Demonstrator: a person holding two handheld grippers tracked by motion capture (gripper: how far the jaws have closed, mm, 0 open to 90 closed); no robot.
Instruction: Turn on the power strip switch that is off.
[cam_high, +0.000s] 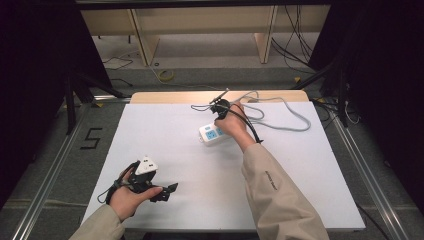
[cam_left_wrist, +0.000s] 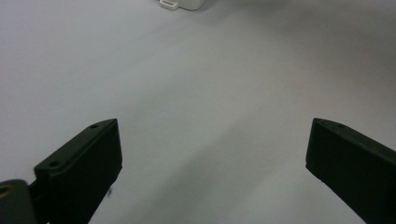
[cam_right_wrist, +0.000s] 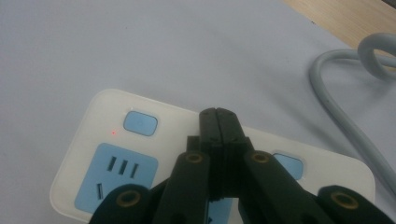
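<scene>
Power strip (cam_right_wrist: 140, 154): lying on the white surface (cam_high: 200, 200), far centre, one red light lit. My right tool (cam_right_wrist: 218, 122): jaws fully closed, empty, tip over the strip's switches. Step, I judge: pressing a switch; next needs a straight downward push. Left tool (cam_left_wrist: 212, 154): wide open, empty, near edge.

power strip (cam_right_wrist: 102, 140): glossy white plastic | table (cam_high: 165, 150): matt white | cable (cam_right_wrist: 345, 126): smooth grey
</scene>
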